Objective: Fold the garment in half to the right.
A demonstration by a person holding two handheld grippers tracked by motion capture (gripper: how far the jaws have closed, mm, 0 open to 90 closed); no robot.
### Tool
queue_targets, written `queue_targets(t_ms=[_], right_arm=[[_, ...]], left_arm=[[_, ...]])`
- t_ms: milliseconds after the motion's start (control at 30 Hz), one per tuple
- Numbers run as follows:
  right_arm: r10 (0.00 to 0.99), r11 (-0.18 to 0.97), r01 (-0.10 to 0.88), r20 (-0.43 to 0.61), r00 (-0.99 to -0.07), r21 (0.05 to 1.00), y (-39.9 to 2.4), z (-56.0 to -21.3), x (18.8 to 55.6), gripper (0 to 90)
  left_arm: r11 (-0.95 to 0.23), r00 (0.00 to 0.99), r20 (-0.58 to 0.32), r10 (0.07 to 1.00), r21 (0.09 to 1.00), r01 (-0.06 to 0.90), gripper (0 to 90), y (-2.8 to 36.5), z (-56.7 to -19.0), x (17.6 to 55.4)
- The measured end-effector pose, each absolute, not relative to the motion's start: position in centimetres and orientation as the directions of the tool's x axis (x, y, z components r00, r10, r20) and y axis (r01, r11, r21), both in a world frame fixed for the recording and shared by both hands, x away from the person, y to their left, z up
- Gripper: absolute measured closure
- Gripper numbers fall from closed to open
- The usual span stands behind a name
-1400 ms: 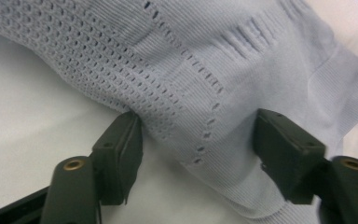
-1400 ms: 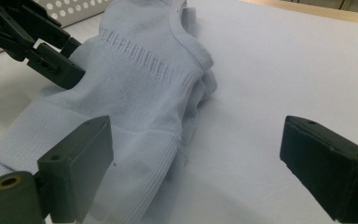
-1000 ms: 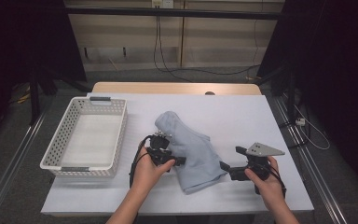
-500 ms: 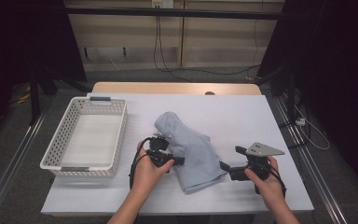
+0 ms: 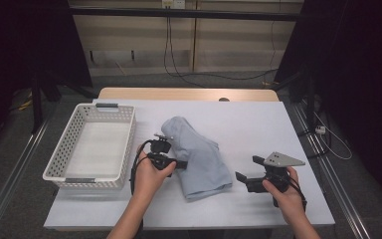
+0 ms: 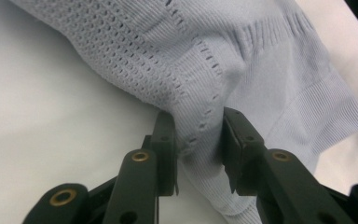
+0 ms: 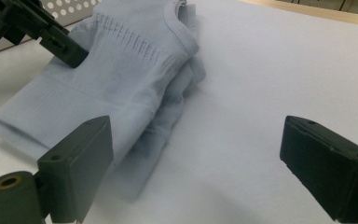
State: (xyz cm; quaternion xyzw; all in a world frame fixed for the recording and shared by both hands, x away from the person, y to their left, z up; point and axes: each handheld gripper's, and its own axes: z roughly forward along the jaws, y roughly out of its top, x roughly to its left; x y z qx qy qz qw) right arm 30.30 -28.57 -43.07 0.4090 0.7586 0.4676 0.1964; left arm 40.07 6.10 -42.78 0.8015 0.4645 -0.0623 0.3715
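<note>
A light blue knit garment point(image 5: 201, 157) lies folded on the white table cover point(image 5: 258, 124), a little left of centre. My left gripper point(image 5: 180, 163) is at the garment's left edge. Its jaws have just been closing, and in the left gripper view the left gripper point(image 6: 198, 128) pinches a bunched fold of the garment point(image 6: 200, 84) between its pads. My right gripper point(image 5: 239, 177) rests low on the table to the right of the garment, jaws wide apart. In the right gripper view the right gripper point(image 7: 200, 144) has only bare table between its jaws; the garment point(image 7: 121, 79) and the left gripper point(image 7: 56, 39) lie beyond.
A white perforated basket point(image 5: 59, 162) with nothing in it stands at the table's left side, close to my left hand. A bare wooden strip point(image 5: 189, 93) runs along the far edge. Metal rails flank the table.
The left gripper's jaws have closed onto the garment's left edge, and that hand has shifted slightly. The right hand has stayed in place.
</note>
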Motion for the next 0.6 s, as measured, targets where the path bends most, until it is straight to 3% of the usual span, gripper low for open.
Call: queue_targets(t_ms=[333, 433, 533, 600], right_arm=[[0.808, 0.226, 0.436, 0.083, -0.584, 0.871, -28.7, -43.0, 30.3, 9.5], [0.805, 0.229, 0.435, 0.082, -0.587, 0.871, -28.6, -43.0, 30.3, 9.4], [0.801, 0.233, 0.435, 0.081, -0.592, 0.87, -28.5, -43.1, 30.3, 9.4], [0.8, 0.236, 0.436, 0.082, -0.594, 0.868, -28.4, -43.1, 30.4, 9.4]], left_arm=[[-0.257, 0.536, -0.419, 0.733, 0.559, 0.788, 63.7, 7.5, -42.4, 41.2], [-0.246, 0.532, -0.416, 0.737, 0.568, 0.785, 55.3, 7.7, -42.6, 41.0], [-0.229, 0.517, -0.436, 0.737, 0.558, 0.798, 39.6, 7.8, -42.6, 40.7], [-0.228, 0.518, -0.438, 0.735, 0.56, 0.797, 36.6, 7.7, -42.5, 40.5]])
